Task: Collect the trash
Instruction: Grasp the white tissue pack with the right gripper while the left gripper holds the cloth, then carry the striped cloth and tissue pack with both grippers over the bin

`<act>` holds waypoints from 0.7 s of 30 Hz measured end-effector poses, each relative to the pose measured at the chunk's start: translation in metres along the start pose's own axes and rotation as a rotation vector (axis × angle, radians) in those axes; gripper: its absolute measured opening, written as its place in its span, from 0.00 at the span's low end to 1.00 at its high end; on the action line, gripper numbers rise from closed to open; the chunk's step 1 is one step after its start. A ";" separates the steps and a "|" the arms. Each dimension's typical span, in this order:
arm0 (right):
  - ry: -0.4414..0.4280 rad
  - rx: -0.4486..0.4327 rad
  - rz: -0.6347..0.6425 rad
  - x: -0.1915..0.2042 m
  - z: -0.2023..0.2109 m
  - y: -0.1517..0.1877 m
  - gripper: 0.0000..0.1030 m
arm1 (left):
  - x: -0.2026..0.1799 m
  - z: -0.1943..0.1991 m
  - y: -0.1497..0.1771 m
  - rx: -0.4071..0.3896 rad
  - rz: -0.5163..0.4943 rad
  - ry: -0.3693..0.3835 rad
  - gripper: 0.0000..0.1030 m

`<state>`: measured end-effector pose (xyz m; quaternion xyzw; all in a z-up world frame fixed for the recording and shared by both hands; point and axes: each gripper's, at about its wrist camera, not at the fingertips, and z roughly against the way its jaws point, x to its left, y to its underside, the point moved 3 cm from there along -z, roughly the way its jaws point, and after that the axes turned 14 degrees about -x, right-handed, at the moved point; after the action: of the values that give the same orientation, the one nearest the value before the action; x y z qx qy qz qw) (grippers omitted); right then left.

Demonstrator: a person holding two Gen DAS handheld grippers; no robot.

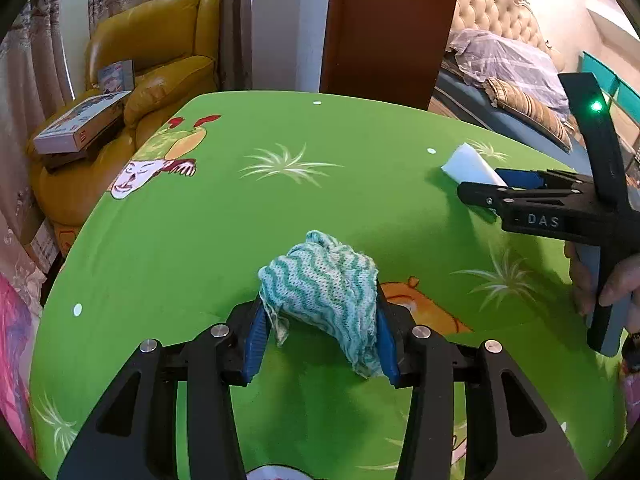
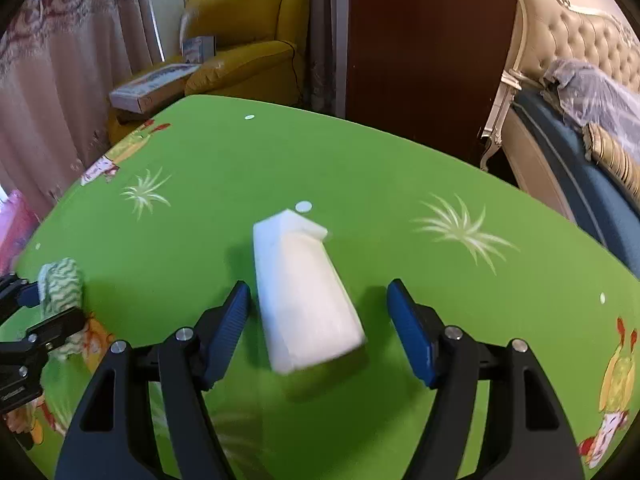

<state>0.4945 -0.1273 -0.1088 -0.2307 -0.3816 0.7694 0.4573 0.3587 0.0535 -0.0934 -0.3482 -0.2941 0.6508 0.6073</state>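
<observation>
A crumpled green-and-white wavy cloth point(image 1: 324, 288) sits between the blue pads of my left gripper point(image 1: 320, 340), which is shut on it just above the green table point(image 1: 224, 240). The cloth point(image 2: 62, 284) and the left gripper point(image 2: 44, 316) also show at the left edge of the right wrist view. A white folded paper piece point(image 2: 304, 292) lies on the table point(image 2: 400, 184) between the fingers of my right gripper point(image 2: 320, 328), which is open around it without touching. In the left wrist view the paper point(image 1: 472, 168) and the right gripper point(image 1: 496, 188) are at the right.
A yellow armchair point(image 1: 152, 64) with boxes point(image 1: 80, 124) stands beyond the table's far left edge. A brown wooden panel point(image 1: 388, 28) rises behind the table. A bed with a tufted headboard point(image 2: 576, 44) is at the right. The tablecloth has cartoon prints.
</observation>
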 end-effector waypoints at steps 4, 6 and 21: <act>-0.002 -0.010 0.001 0.005 0.014 0.006 0.37 | -0.003 0.006 0.001 -0.004 0.002 -0.003 0.42; -0.002 -0.022 -0.011 0.007 0.029 0.016 0.36 | -0.005 0.009 0.003 -0.004 0.005 -0.001 0.42; 0.099 -0.120 -0.210 0.018 0.162 0.111 0.36 | -0.043 0.079 0.043 -0.049 -0.099 0.043 0.42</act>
<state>0.3137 -0.2047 -0.1000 -0.2544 -0.4260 0.6807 0.5389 0.2705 0.0100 -0.0780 -0.3619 -0.3135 0.6048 0.6364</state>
